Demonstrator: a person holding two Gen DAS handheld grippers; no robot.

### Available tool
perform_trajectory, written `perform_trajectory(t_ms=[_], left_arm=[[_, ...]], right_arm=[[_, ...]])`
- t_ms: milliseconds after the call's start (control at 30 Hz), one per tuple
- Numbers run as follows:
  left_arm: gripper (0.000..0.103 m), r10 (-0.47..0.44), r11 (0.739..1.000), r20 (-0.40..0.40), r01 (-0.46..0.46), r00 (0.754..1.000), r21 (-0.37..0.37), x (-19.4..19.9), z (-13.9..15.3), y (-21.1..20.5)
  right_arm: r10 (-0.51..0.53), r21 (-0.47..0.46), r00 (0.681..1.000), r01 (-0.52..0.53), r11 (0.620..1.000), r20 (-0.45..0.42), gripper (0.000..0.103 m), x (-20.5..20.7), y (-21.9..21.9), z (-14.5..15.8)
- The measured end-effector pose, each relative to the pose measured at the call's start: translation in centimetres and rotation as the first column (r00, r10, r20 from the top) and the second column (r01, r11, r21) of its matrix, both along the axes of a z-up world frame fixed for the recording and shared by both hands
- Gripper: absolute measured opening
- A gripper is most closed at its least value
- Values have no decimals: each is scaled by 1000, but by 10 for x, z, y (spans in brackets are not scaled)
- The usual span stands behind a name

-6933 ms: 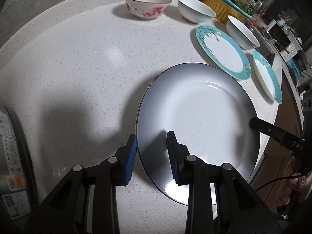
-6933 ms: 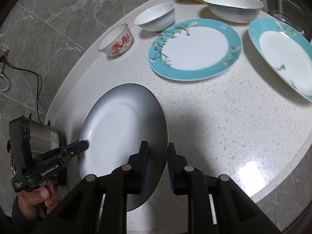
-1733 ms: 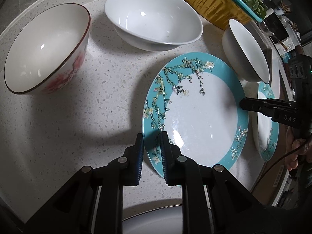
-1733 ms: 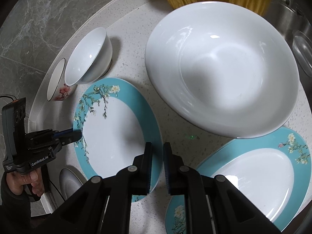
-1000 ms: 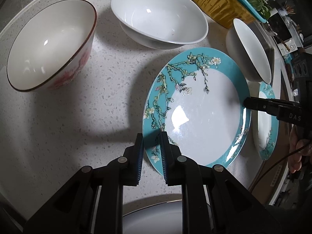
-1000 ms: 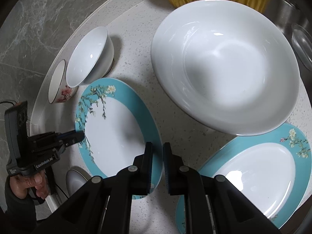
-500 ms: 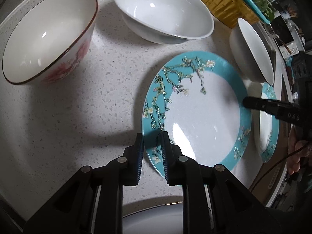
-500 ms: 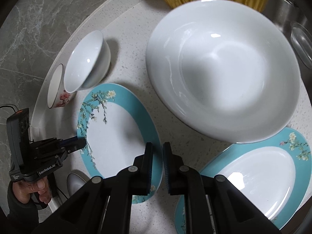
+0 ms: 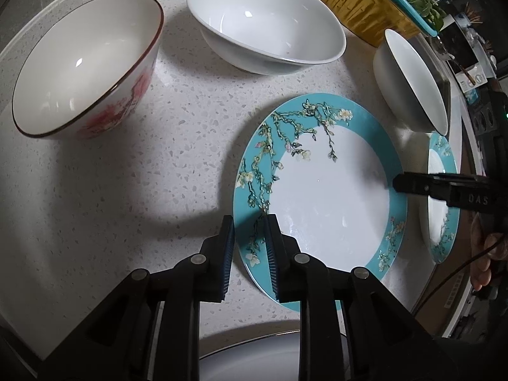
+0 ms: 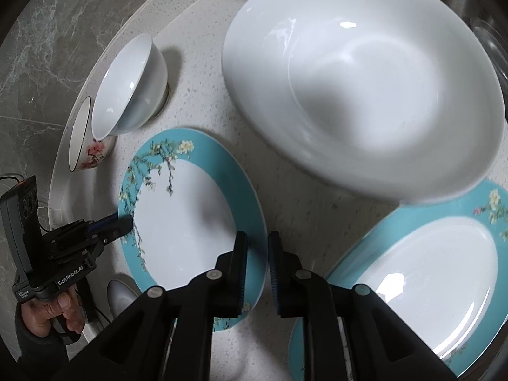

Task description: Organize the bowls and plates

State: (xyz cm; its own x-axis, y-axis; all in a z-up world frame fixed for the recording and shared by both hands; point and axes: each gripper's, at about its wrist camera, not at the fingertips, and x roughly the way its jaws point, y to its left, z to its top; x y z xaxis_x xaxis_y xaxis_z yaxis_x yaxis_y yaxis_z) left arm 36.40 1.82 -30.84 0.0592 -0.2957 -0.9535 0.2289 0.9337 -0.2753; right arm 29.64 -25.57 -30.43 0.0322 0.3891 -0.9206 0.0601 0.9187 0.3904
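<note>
From my left wrist view, my left gripper (image 9: 249, 247) has its jaws closed down on the near-left rim of the teal blossom plate (image 9: 320, 197), one finger under the rim and one over it, with only the rim's thickness between the pads. The plate sits just above the speckled surface (image 9: 111, 190), its blossom branch running along the left and far side of the rim, so the pattern points away from me. The plate is round and has no long axis; it only looks oval through the lens. On its far right rim I see my right gripper (image 9: 400, 184) pinching the opposite edge. Beyond it stand the red-flowered bowl (image 9: 85, 66) at far left, a white bowl (image 9: 266, 25) beside it, and a larger white bowl (image 9: 412, 85) at right, with a second teal plate (image 9: 441, 203) behind my right gripper. A white plate (image 9: 254, 362) shows under my left gripper at the bottom edge. From my right wrist view, the jaws of that gripper (image 10: 256, 258) are nearly closed on the plate's (image 10: 184, 222) right rim, and my left gripper (image 10: 122, 223) grips the opposite side. The large white bowl (image 10: 365, 95) lies just beyond, blurred, and the second teal plate (image 10: 428, 279) lies to the right.
</note>
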Motion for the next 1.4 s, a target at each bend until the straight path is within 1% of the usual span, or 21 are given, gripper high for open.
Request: perform_trajectory(t_ms=[33,100,133,233,300,333,367,433,467,567,700,867,1100,1300,1400], left_arm=[[19,-2,1000,0,2,1000,0,0,0,0],[23,-2,1000,2,2,1000,4,-1,-1,-1],[23,-3,1000,1,3,1000,4,-1,-1,-1],[23,-19,1000,8,19,1000,12,-2,-1,-5],[23,-24,1000,16,24,1000,17,-3,-1,-8],[23,-26,999,24,26,999,23,-4,0,-10],[22,-26,999,28,25,999,24,-3,0,-10],[20,-21,1000,30,20,999,19,-2,0,-10],[19,-21,1000,30,20,999,19,0,0,-11],[19,-27,999,36,26,999,35,0,3,-12],[18,-24,999,35,23,999,28,-2,9,-11],[17,-5,1000,-5,5,1000,1,-2,11,-6],[17,-13,1000,21,13,1000,-8,-11,36,-7],[17,-2,1000,27,2,1000,-13,-36,55,0],[17,18,1000,32,-18,999,-10,-56,67,12]], right_arm=[[-2,0,1000,2,1000,-5,30,-2,1,1],[-2,0,1000,2,1000,-10,33,-5,5,2],[-10,4,1000,10,1000,-22,39,-6,5,2],[-4,2,1000,4,1000,-27,40,-9,8,0],[6,0,1000,-6,1000,-26,37,-11,12,-3],[9,-11,1000,-9,1000,-13,32,-11,13,-2],[11,-34,1000,-11,999,-7,25,-11,14,-2],[6,-48,1000,-6,999,6,18,-13,12,-1],[1,-41,1000,0,999,11,18,-14,10,-1],[12,-65,999,-9,998,35,18,-19,9,3],[1,-60,999,2,998,47,17,-23,2,8],[-6,-50,998,9,999,58,15,-22,-3,20],[-17,-33,997,19,999,73,15,-24,-8,35],[-9,-19,996,10,1000,89,15,-37,-4,53],[6,-5,996,-5,1000,91,15,-42,9,59]])
